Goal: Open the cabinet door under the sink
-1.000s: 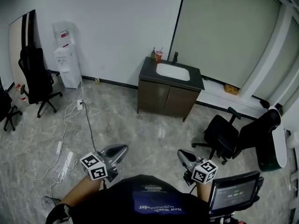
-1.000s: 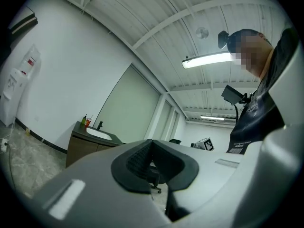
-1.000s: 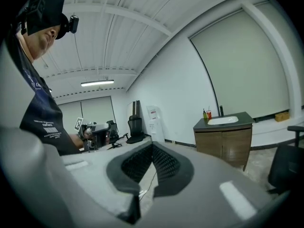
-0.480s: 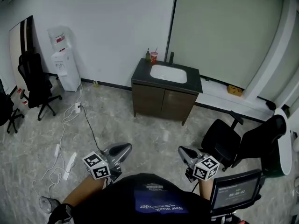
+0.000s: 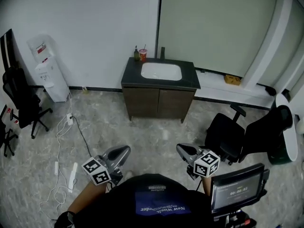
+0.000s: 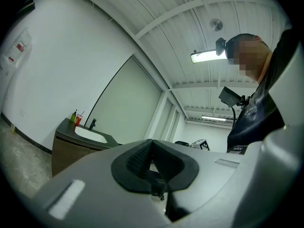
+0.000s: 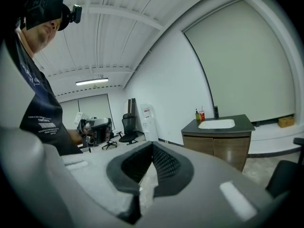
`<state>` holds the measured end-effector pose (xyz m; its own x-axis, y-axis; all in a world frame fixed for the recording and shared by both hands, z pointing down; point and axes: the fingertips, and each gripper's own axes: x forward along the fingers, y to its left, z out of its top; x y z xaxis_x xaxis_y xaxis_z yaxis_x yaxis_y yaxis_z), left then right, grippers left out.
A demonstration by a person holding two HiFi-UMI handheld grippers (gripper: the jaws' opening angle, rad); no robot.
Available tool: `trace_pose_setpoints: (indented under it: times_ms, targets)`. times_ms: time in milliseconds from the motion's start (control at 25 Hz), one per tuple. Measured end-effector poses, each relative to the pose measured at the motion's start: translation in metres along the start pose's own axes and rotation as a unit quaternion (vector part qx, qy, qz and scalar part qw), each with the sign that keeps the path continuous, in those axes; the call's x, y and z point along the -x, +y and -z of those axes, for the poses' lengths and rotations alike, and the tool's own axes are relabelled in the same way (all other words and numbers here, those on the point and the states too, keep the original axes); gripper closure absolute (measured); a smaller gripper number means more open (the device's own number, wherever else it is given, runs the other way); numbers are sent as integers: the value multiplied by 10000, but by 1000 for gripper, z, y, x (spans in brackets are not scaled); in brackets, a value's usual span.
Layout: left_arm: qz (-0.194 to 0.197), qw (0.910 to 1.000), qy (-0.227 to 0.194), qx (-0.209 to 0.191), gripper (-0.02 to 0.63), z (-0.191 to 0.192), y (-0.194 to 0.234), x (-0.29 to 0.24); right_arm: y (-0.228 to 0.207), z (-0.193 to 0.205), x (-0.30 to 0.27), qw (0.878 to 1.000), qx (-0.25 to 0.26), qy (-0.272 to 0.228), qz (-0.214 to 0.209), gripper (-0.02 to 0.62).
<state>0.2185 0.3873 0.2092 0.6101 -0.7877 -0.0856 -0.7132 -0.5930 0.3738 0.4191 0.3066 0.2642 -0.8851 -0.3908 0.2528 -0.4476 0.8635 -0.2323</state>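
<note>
Office room, grey marbled floor, white wall behind. Cabinet stands against that wall, top centre in the head view, well apart from both grippers. Dark top with a white sink set in it. Both doors are closed and flush. Faucet sits behind the sink; a red cup and a small bottle stand side by side at the back left corner of the top.

Left gripper: low in the head view, pointing towards the cabinet. Jaws together at the tips, nothing between them. Its own view shows the cabinet far off at lower left.

Right gripper: same story, jaws fully closed, empty, tips aimed roughly at the cabinet. Its own view has the cabinet at right, doors closed.

Water dispenser stands by the wall left of the cabinet. Black chair at far left, another chair at right near the right gripper. White cables trail across the floor at left. Small screen sits just right of the person's torso.
</note>
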Motion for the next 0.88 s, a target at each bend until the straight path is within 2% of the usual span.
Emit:
trace_pose_setpoints:
  times_ms: [280, 440, 600, 880]
  targets:
    - [472, 9988, 84, -106, 606, -48, 97, -26, -23, -51, -84, 9991, 106, -109, 383, 595]
    - [606, 9979, 149, -159, 606, -72, 148, -28, -34, -68, -133, 9981, 87, -178, 584, 595]
    - [575, 9982, 154, -98, 606, -87, 196, -28, -42, -74, -175, 9981, 100, -80, 596, 595]
    - [311, 9993, 184, 98, 606, -88, 249, -41, -81, -82, -220, 9988, -24, 84, 488, 595]
